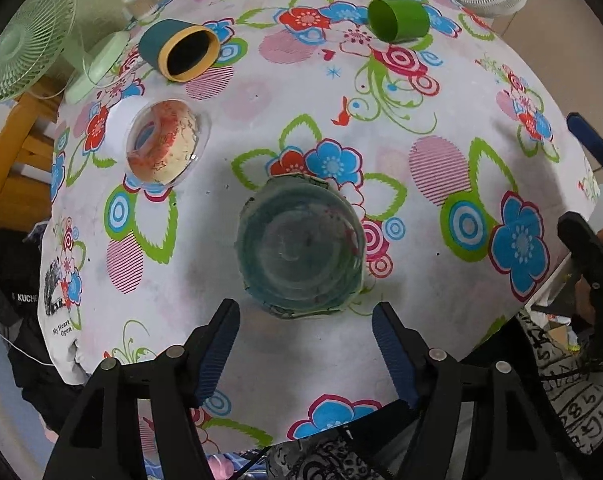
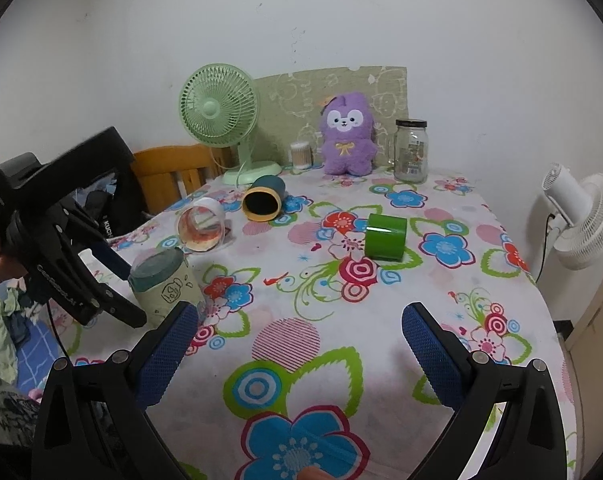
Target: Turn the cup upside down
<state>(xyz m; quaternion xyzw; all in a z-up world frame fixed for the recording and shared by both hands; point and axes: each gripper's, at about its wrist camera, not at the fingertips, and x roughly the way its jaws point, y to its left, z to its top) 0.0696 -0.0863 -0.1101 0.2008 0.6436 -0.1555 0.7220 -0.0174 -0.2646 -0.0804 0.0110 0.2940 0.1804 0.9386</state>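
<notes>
A pale green cup with a dark teal band (image 1: 301,244) stands base up on the flowered tablecloth (image 1: 441,92), seen from above in the left wrist view and from the side in the right wrist view (image 2: 165,284). My left gripper (image 1: 305,344) is open just above and behind it, not touching; it also shows in the right wrist view (image 2: 113,296). My right gripper (image 2: 297,344) is open and empty over the table's near part. Three other cups lie on their sides: a clear one with red print (image 1: 161,140), a teal one with yellow rim (image 1: 181,50), a green one (image 1: 397,20).
At the table's far edge stand a green desk fan (image 2: 217,116), a purple plush toy (image 2: 347,132), a glass jar (image 2: 411,150) and a small cotton-swab tub (image 2: 301,155). A white fan (image 2: 581,220) stands off the right edge. A wooden chair (image 2: 169,168) is at the left.
</notes>
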